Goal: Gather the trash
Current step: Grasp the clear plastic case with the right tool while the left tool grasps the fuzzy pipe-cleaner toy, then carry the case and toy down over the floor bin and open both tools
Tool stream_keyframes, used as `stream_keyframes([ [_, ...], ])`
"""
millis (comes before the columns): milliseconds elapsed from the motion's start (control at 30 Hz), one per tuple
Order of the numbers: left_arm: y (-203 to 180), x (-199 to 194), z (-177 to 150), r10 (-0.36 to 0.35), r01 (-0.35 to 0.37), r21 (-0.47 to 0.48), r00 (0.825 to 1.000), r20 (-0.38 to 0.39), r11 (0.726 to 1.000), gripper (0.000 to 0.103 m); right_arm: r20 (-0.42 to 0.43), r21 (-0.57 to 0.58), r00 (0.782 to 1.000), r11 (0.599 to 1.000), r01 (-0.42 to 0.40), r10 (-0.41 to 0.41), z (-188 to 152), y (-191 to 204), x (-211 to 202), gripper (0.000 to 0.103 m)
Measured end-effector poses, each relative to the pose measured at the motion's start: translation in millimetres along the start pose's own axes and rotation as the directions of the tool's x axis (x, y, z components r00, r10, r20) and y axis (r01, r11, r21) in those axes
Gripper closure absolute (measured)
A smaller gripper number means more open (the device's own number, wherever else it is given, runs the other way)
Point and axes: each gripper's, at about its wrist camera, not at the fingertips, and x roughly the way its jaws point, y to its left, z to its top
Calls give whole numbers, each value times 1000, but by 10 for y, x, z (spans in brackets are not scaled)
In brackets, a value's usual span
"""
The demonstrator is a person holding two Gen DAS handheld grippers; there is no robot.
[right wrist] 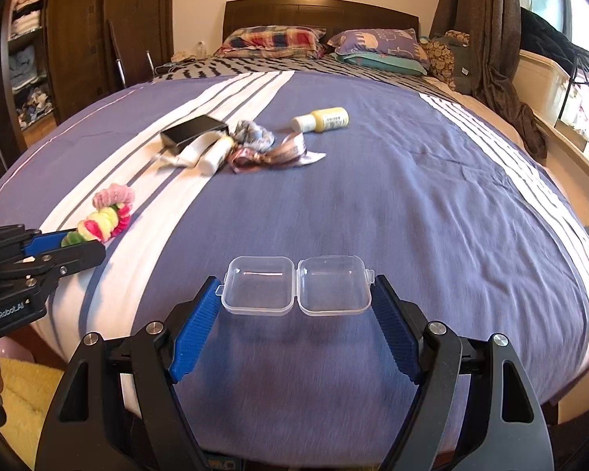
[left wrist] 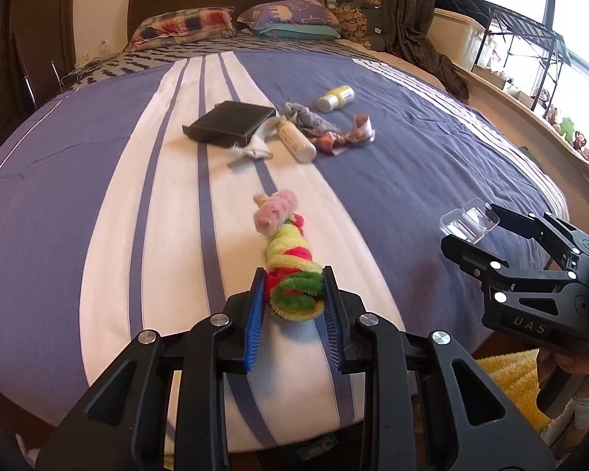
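Striped bed (right wrist: 373,180) is carrying two bottles, one black box (right wrist: 192,129); left gripper (left wrist: 292,294) is clamping fuzzy toy (left wrist: 290,263), right gripper (right wrist: 296,294) clamping clear case (right wrist: 296,285).

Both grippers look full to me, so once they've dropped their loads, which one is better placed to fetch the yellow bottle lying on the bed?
Probably the right gripper: the yellow bottle lies on the blue cover on its side, past the clear plastic case it holds. The left gripper, shut on the fuzzy toy, faces the white stripe.

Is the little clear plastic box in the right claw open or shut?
Open: the clear plastic box lies spread flat, both halves side by side at the hinge, between the right claw.
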Motion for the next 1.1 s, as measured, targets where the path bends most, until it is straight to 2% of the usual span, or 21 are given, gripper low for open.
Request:
stream_keyframes([
  [667,-185,-680,-692,-4,4,6,1000,13,1000,77,15,-1,999,999,-40,40,-530,225,-665,25],
  [1100,-223,-707,-1226,-18,18,0,998,-63,1000,77,-48,-21,997,998,-63,62,-962,411,-728,25],
])
